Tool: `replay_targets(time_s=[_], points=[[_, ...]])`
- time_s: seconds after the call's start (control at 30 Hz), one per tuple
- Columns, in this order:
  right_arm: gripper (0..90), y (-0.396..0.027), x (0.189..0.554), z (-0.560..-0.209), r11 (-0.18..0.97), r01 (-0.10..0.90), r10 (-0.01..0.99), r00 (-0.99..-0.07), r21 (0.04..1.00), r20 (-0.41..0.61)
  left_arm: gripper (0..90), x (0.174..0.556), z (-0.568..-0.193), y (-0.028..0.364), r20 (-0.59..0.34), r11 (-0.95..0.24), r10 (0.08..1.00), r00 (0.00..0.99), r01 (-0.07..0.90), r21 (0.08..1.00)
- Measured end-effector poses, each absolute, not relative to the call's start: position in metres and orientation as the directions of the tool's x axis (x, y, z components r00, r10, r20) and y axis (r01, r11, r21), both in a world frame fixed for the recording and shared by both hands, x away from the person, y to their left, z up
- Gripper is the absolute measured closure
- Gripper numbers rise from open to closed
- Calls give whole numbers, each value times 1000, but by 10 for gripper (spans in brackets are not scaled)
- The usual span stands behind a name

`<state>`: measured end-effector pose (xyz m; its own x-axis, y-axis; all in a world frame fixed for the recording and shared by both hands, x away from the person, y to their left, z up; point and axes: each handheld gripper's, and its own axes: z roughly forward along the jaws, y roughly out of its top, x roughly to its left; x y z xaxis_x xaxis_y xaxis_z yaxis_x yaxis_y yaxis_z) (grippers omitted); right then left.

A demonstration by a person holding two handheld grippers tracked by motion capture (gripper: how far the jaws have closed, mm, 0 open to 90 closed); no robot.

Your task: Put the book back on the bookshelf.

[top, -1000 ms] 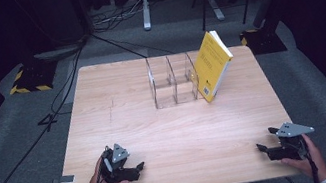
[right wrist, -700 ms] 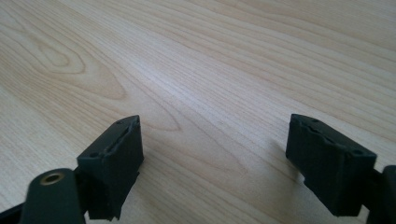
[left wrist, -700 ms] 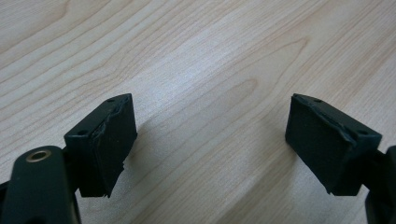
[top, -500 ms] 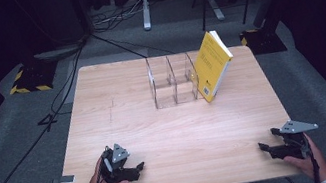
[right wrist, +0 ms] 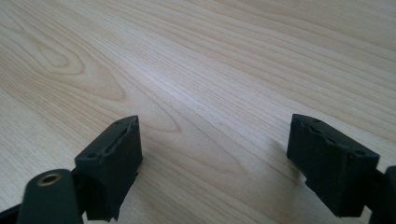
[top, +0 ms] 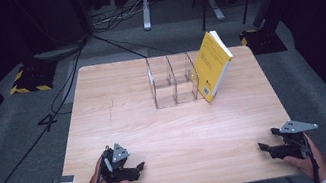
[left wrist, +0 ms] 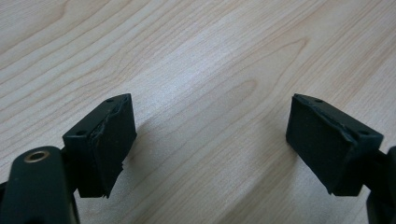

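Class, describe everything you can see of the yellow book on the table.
The yellow book is a closed paperback with a yellow cover, a small barcode patch near its lower corner and white page edges along the top. It stands tilted on the far right part of the wooden table, its lower edge beside the clear acrylic organizer; contact is unclear.

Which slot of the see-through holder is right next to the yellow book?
The right-hand slot of the clear holder: the yellow book leans against that end; the left slot is farther away.
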<state>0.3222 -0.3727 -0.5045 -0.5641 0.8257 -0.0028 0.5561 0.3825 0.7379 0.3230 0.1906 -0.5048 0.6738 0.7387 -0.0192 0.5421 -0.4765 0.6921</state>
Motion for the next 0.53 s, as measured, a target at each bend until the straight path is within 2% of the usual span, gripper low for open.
replay_targets(time_s=[0.53], points=[[180, -373, 322, -505, 383, 556, 826, -564, 738, -3, 163, 324, -505, 191, -13, -480, 737, 675, 537, 693]])
